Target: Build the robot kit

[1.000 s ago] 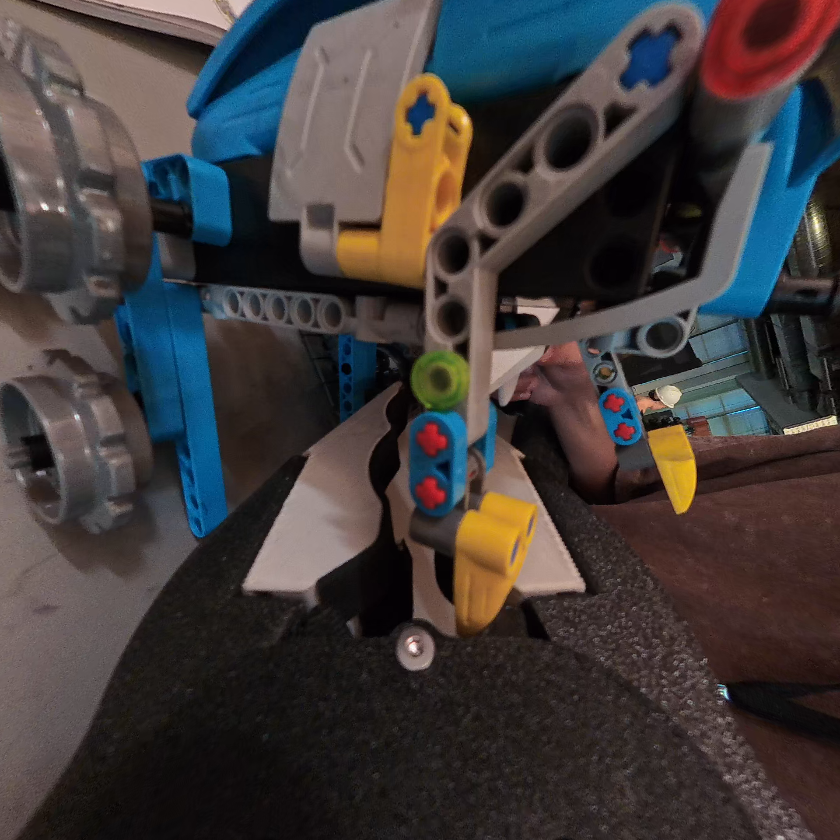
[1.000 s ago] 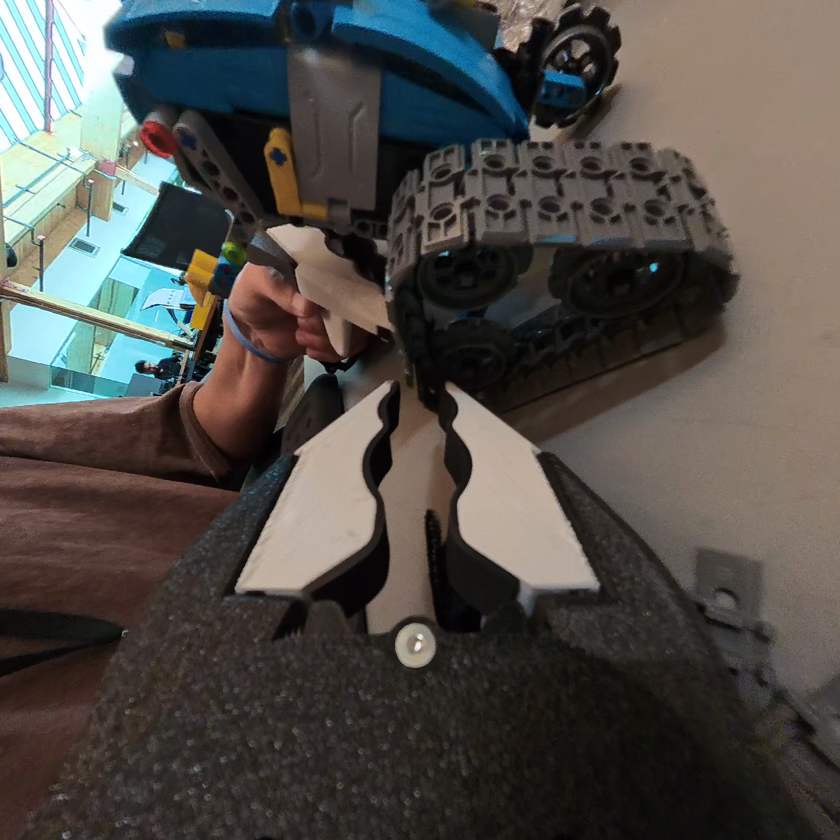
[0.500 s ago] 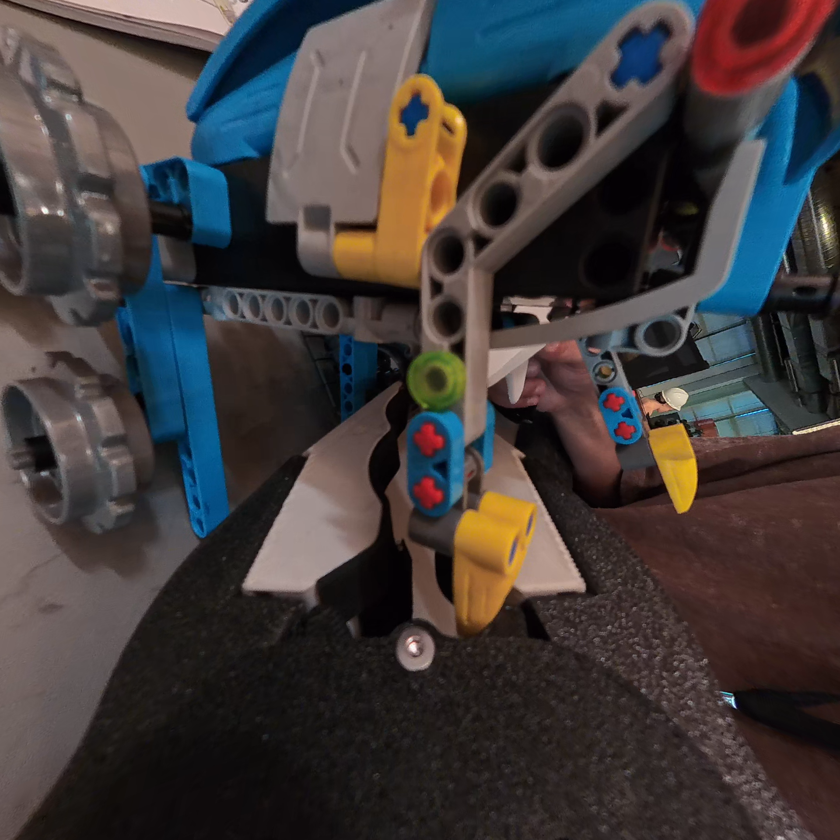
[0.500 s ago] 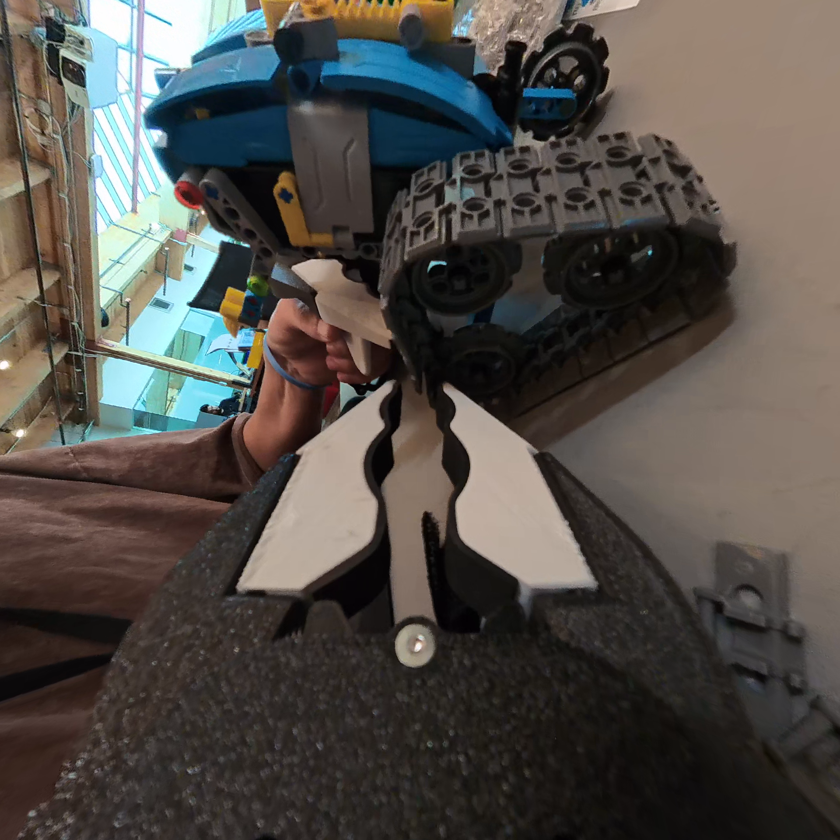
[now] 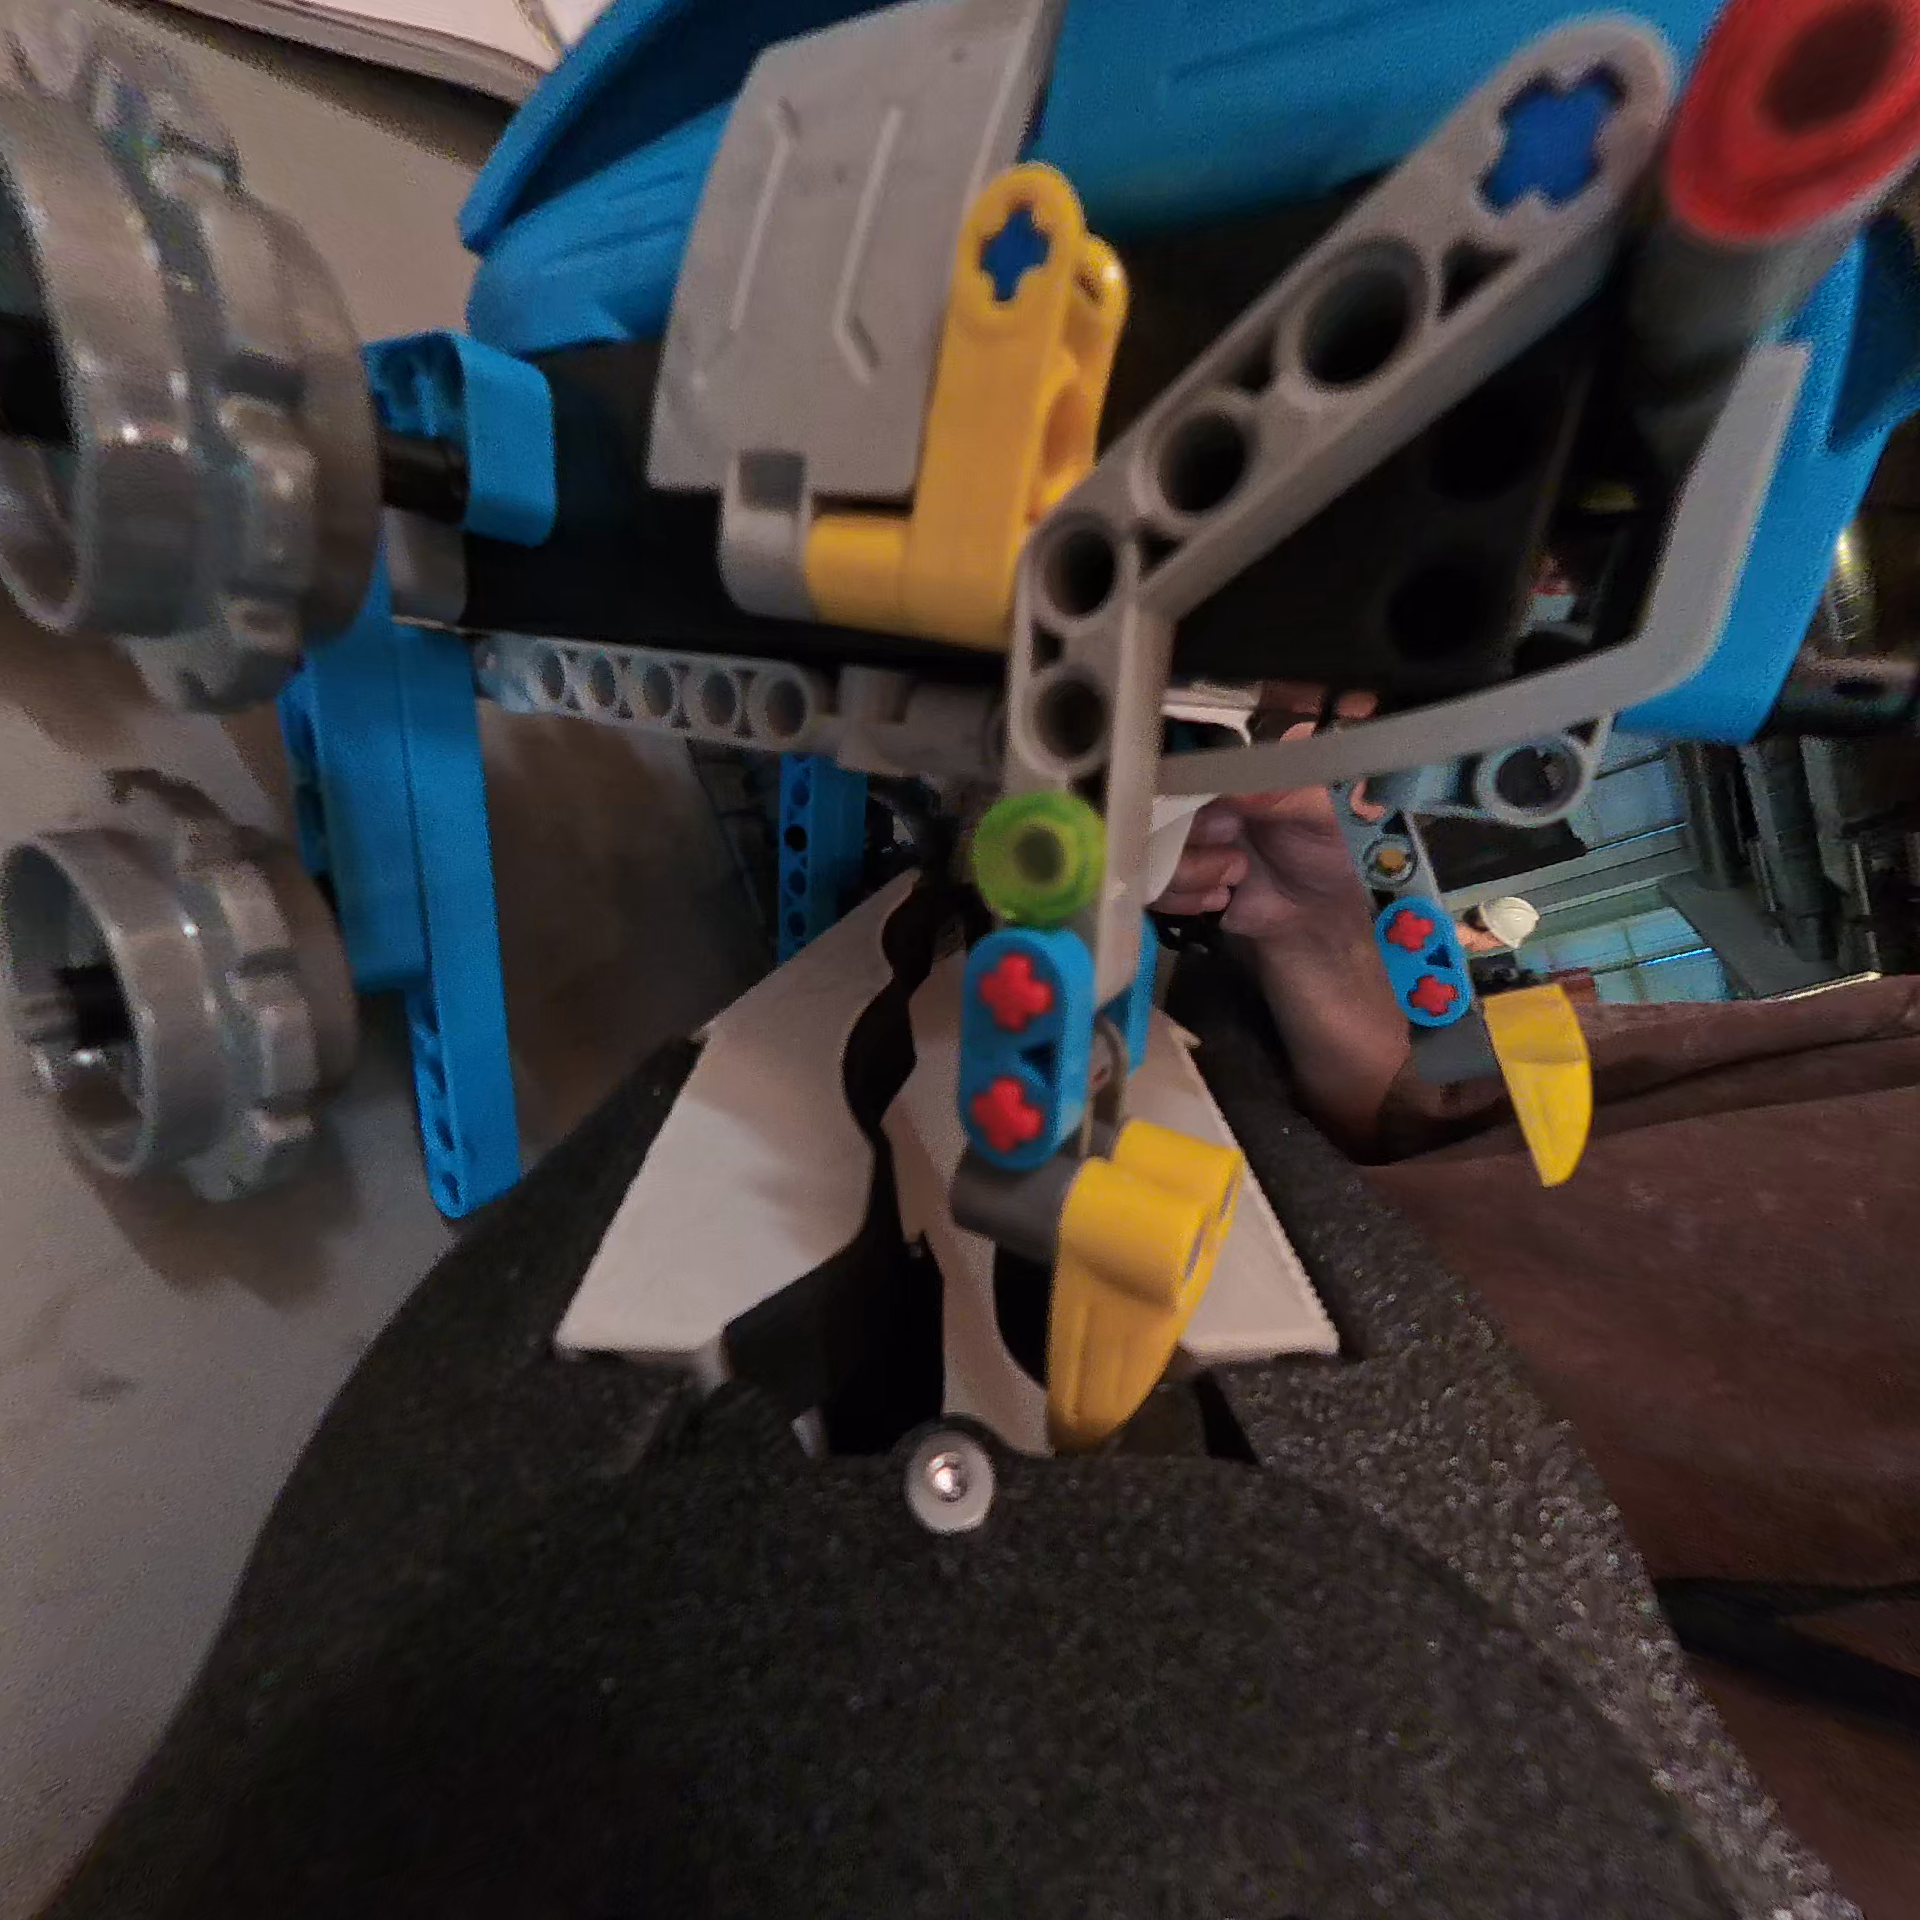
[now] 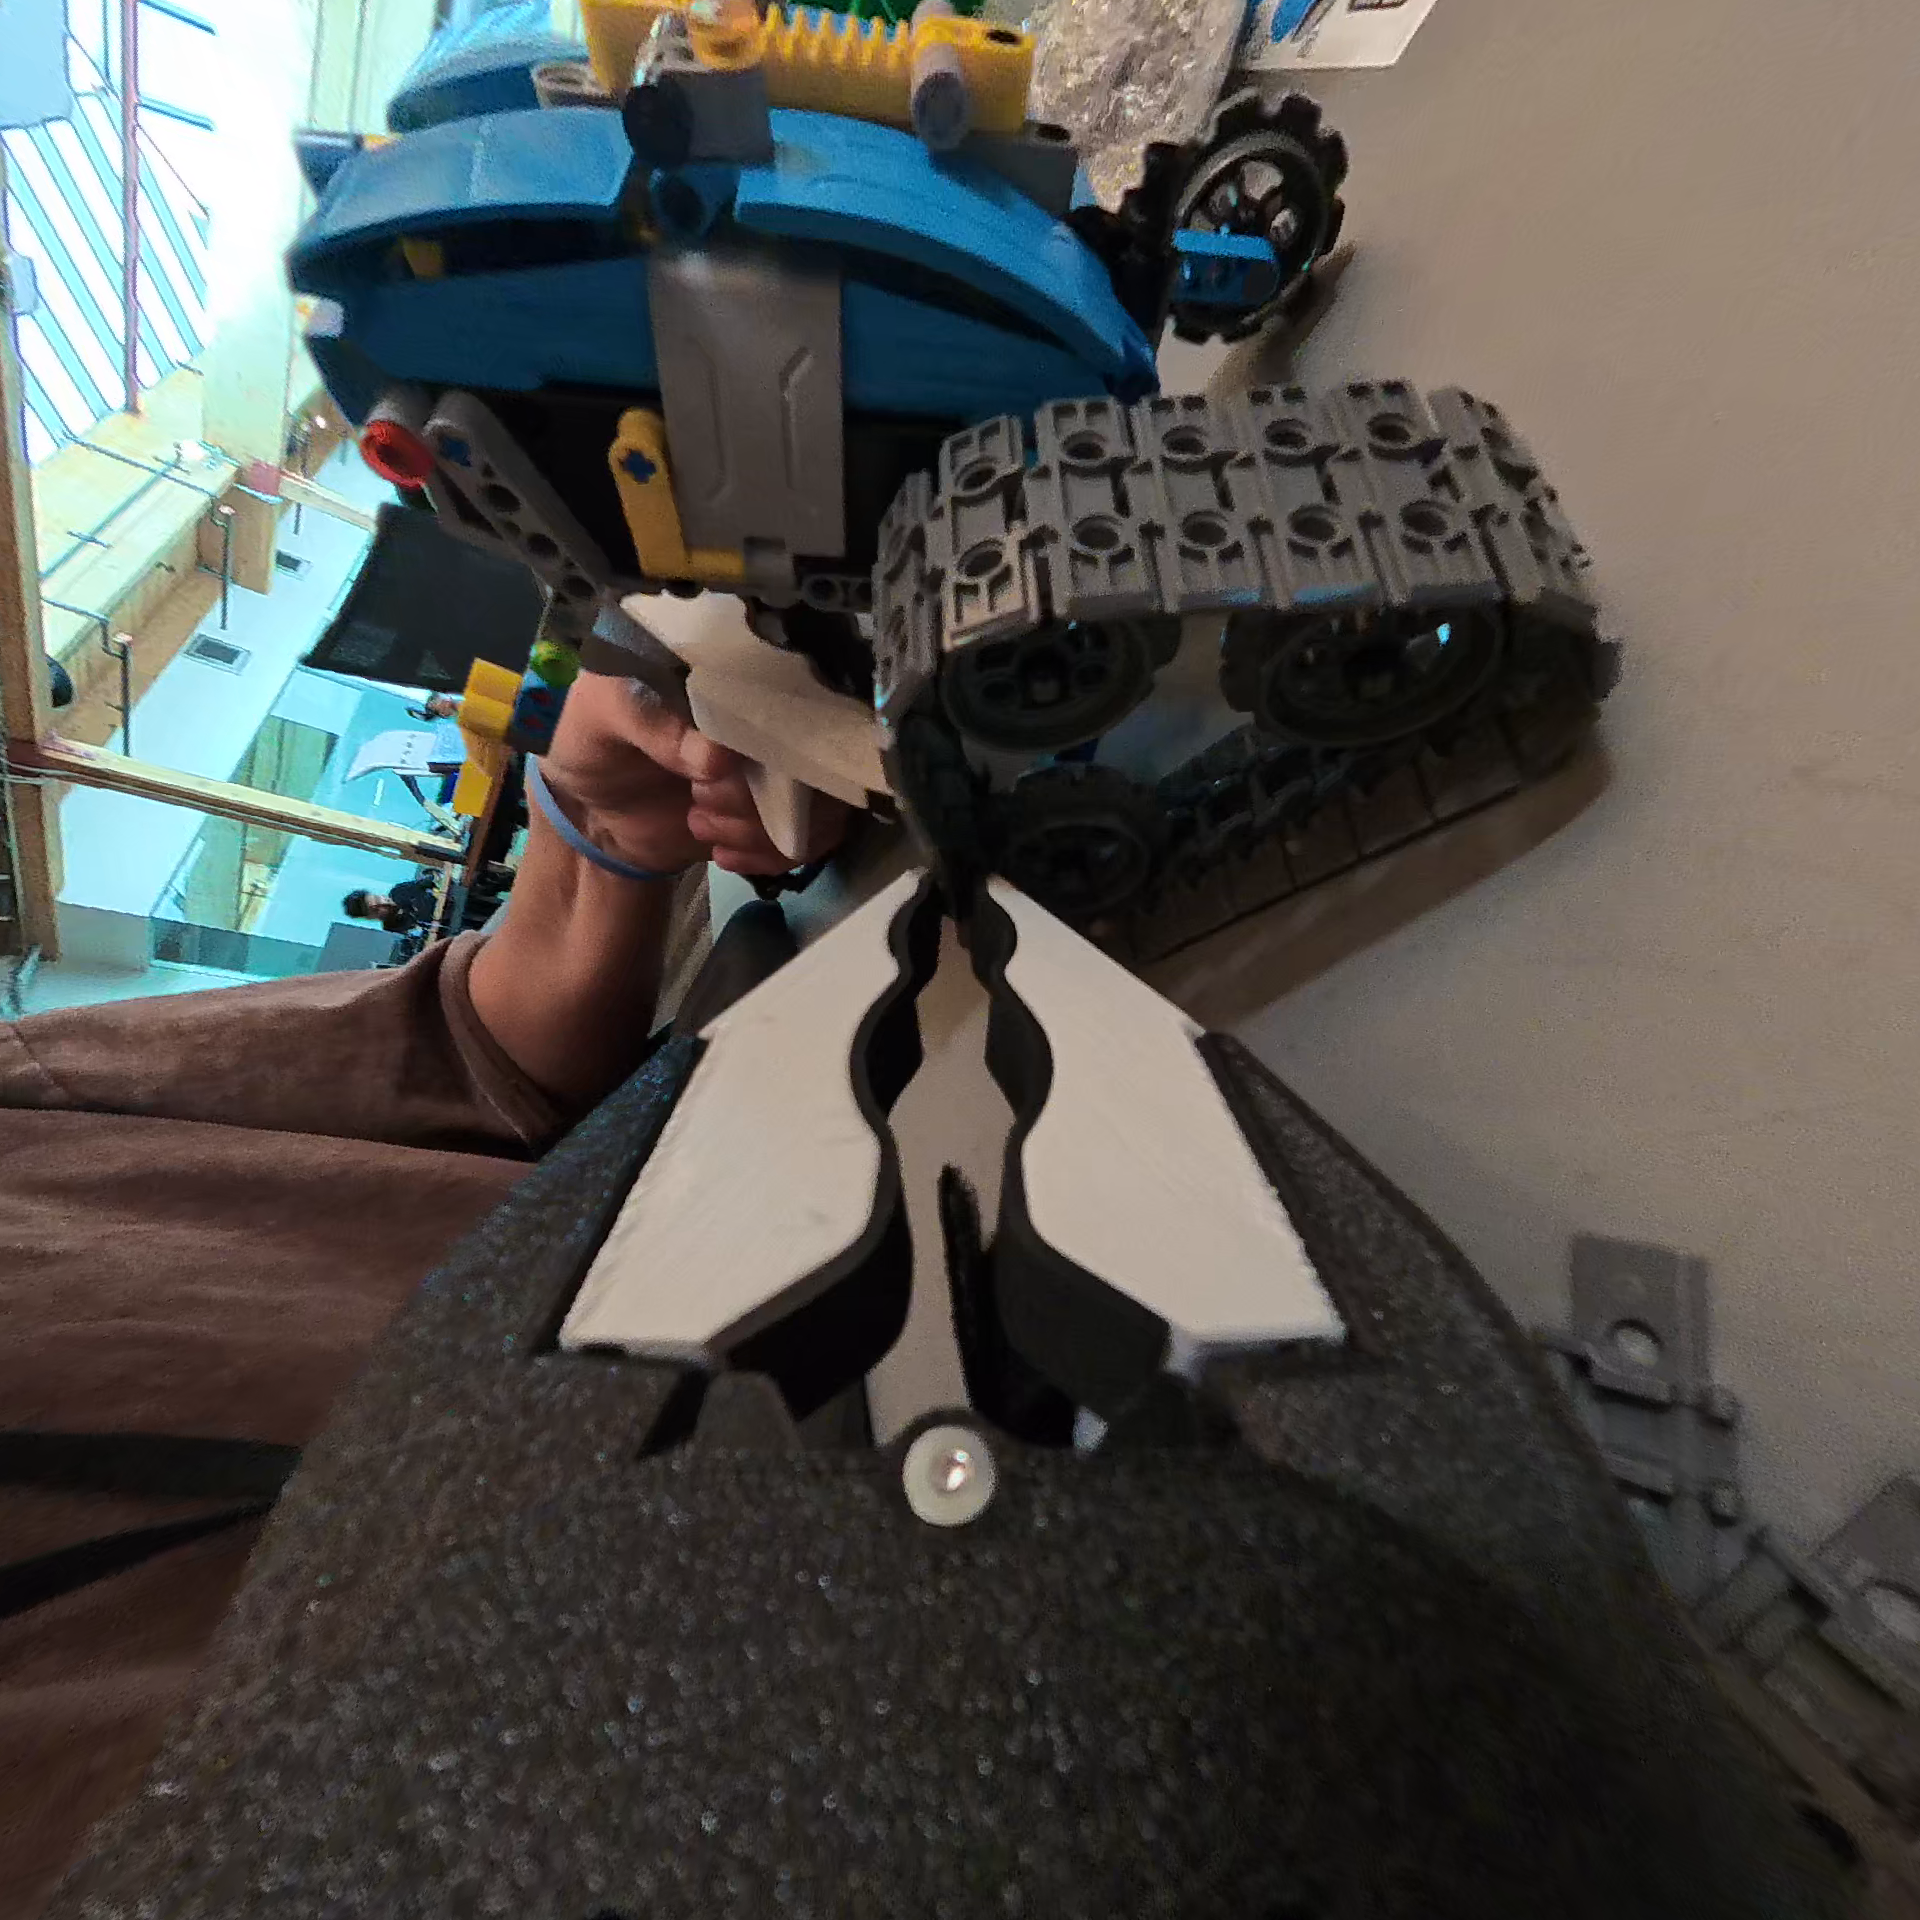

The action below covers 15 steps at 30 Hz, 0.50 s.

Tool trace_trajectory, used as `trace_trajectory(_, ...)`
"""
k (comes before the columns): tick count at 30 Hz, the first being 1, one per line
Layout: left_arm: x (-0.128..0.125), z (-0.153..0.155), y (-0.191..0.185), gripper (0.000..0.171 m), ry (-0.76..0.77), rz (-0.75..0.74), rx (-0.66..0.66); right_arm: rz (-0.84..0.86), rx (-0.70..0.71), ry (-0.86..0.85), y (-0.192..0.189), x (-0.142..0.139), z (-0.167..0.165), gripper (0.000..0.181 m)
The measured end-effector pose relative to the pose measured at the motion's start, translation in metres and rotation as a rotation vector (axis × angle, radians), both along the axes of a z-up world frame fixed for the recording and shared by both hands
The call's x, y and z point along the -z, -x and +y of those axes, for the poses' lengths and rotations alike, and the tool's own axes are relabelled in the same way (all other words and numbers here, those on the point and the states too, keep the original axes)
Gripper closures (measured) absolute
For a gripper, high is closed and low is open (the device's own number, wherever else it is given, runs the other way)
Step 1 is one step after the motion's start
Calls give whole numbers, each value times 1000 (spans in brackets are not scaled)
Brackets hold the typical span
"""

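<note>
A blue toy-brick tracked vehicle (image 6: 727, 270) lies on its side on the grey table (image 6: 1662, 935). My right gripper (image 6: 956, 894) is shut on the front end of its grey link track (image 6: 1247, 499). My left gripper (image 5: 935, 904) is shut on the vehicle's underside behind a bent grey beam (image 5: 1122, 665). It also shows in the right wrist view (image 6: 769, 717), held by a hand (image 6: 603, 769). A blue link with red pins (image 5: 1023, 1049) and a yellow claw (image 5: 1132, 1278) hang over my left gripper's right finger and hide most of it. The blue body (image 5: 1247, 125) fills the top of the left wrist view.
Two grey wheel hubs (image 5: 156, 987) stick out of the vehicle's left side, over the table. Loose grey track links (image 6: 1662, 1382) lie at the lower right. A black toothed wheel (image 6: 1247, 229) sits at the vehicle's rear. A brown sleeve (image 6: 208, 1143) is at the left. The grippers are tip to tip, or close to it.
My right gripper's fingers have closed onto the end of the track, and the right wrist view has drawn back a little from the vehicle. My left gripper has kept its hold.
</note>
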State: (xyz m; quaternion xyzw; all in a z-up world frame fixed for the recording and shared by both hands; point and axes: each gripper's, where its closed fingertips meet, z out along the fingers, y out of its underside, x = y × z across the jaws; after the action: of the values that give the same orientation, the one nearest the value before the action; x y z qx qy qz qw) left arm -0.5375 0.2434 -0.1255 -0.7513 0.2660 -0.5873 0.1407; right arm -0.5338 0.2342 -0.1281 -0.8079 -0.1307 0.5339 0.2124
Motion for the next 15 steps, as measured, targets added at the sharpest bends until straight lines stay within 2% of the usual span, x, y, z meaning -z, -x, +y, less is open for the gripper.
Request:
trace_trajectory(5, -1, 2, -1, 168, 87, -23, 0, -20, -33, -12, -1, 1, 0, 178)
trace_trajectory(15, -8, 6, -4, 170, 322, -130, -12, 158, -19, 163, -4, -6, 3, 178)
